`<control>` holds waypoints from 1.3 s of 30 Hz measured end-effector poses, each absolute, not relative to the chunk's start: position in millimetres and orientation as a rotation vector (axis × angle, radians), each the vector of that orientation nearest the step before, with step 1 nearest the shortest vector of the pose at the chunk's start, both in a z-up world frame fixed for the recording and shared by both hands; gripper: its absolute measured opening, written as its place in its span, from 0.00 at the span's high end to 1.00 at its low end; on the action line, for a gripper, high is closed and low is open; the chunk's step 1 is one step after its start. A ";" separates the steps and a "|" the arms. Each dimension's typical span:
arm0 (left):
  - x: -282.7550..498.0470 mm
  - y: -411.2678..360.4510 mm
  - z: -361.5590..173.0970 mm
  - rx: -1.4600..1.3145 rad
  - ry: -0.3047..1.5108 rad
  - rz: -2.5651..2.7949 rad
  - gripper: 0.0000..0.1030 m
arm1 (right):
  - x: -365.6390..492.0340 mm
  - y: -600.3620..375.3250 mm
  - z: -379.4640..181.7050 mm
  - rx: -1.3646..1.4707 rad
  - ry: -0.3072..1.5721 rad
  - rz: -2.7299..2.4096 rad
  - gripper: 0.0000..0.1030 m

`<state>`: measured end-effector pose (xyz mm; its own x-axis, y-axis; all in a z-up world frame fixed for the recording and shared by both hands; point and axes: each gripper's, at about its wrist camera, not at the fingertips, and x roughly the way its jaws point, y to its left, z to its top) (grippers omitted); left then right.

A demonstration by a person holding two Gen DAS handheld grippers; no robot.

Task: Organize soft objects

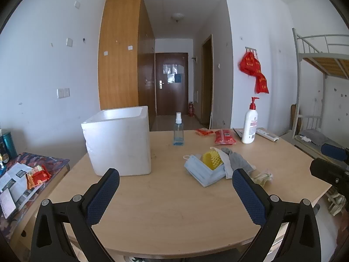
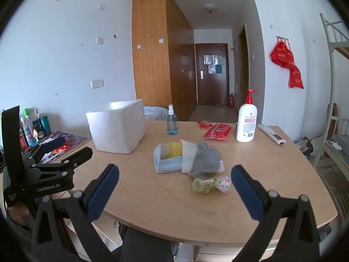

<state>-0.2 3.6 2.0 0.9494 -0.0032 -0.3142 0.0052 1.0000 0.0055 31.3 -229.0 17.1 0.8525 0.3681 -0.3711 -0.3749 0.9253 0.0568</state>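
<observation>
Tabletop, light wood with a curved near edge, fills the lower middle of both views. White foam box, open top, sits left of centre in the left wrist view, upper left of centre in the right wrist view. Left claw low in its frame, blue pads spread wide, nothing between them, hovering over bare wood in front of the box. Right claw low in its frame, also spread wide and empty; the soft pile lies just beyond its fingertips. Soft pile sits right of centre in the left wrist view, centre in the right wrist view: blue face mask on the pile's left side, yellow mesh sponge resting on the mask, white cloth beside it, grey sock lying over the cloth, and a small crumpled green-and-pink floral piece nearest the right claw, touching or just beside the sock. Behind the pile, toward the far edge: white lotion pump bottle with red top, red wipes pack, smaller red packet, clear spray bottle with blue liquid, white remote at the far right edge.
</observation>
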 end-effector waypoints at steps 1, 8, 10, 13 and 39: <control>0.1 3.8 1.5 0.006 0.323 -0.006 0.00 | 31.6 -228.9 17.1 -0.017 0.387 0.392 0.00; 0.9 2.9 -0.2 0.012 0.324 -0.006 0.00 | 31.4 -229.4 16.8 -0.018 0.385 0.391 0.00; 1.1 1.7 -0.8 0.011 0.324 -0.005 0.00 | 31.7 -229.6 16.8 -0.018 0.385 0.390 0.00; 1.0 1.6 -1.3 0.013 0.324 -0.004 0.00 | 31.6 -229.5 16.8 -0.019 0.384 0.388 0.00; -1.5 -2.1 0.6 0.032 0.316 -0.006 0.00 | 30.9 -229.9 17.6 -0.021 0.379 0.382 0.00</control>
